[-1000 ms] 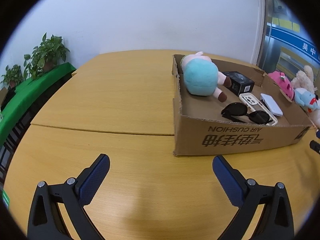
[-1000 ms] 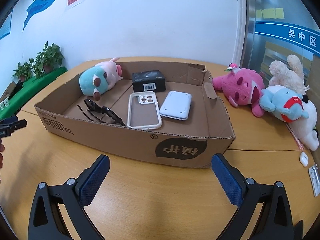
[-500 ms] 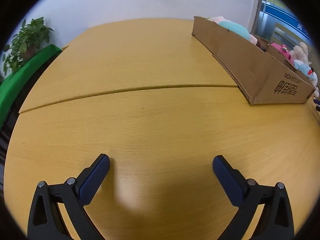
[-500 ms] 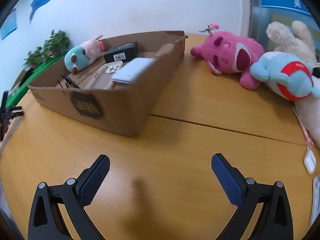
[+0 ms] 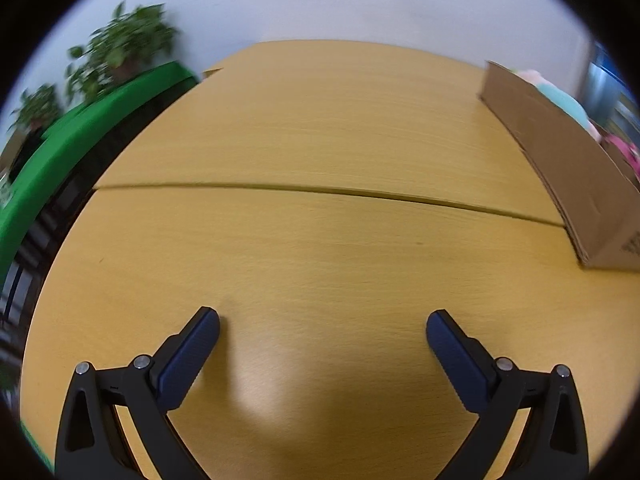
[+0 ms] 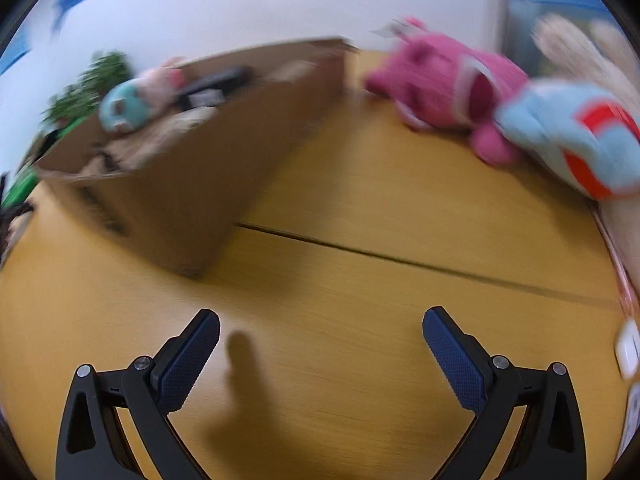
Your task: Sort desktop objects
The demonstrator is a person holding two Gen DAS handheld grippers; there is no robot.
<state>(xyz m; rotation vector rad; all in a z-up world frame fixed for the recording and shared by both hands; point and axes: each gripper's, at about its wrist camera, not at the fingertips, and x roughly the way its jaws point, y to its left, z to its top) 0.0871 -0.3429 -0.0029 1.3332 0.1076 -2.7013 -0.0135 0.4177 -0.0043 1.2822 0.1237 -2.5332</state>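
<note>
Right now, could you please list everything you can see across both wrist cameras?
Cardboard box: one, brown, on the table, left of the loose toys.
Teal and pink plush: one, inside the box at its far end.
Black carton: one, inside the box; other contents too blurred to name.
Pink plush: one, on the table right of the box.
Light blue plush with red band: one, in front of the pink one, touching it.
Cream plush: one, far right, behind the blue one.
Small white item: one, right table edge, blurred.
Table: wooden, yellow, seam across it.
Potted plants: green, far left.
Left gripper: open, empty.
Right gripper: open, empty.
</note>
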